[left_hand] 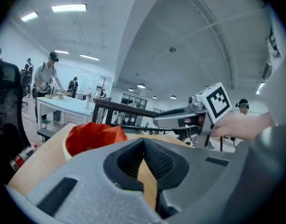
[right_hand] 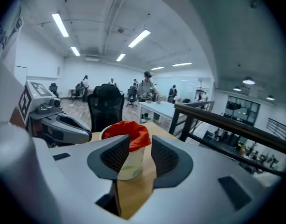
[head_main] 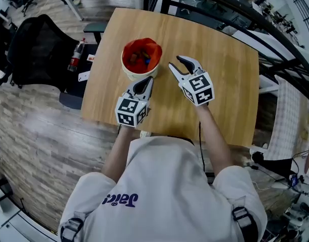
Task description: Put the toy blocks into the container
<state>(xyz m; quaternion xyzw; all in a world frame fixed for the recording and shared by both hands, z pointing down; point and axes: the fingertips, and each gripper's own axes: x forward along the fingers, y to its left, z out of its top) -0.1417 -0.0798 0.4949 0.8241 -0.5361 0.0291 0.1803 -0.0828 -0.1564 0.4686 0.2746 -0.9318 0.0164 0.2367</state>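
Note:
A cream container (head_main: 140,59) with a red liner stands on the wooden table (head_main: 230,79). Several toy blocks (head_main: 142,57) lie inside it. My left gripper (head_main: 147,81) sits just on the near side of the container with its jaws together and nothing held. In the left gripper view, the left gripper (left_hand: 143,143) has the container (left_hand: 94,136) ahead to its left. My right gripper (head_main: 175,62) hovers right of the container, open and empty. In the right gripper view, the container (right_hand: 129,130) shows through the gap of the right gripper (right_hand: 140,149).
A black office chair (head_main: 38,49) and a red fire extinguisher (head_main: 76,55) stand left of the table. A dark railing (head_main: 220,4) runs behind it. People work at other tables (left_hand: 68,104) far off.

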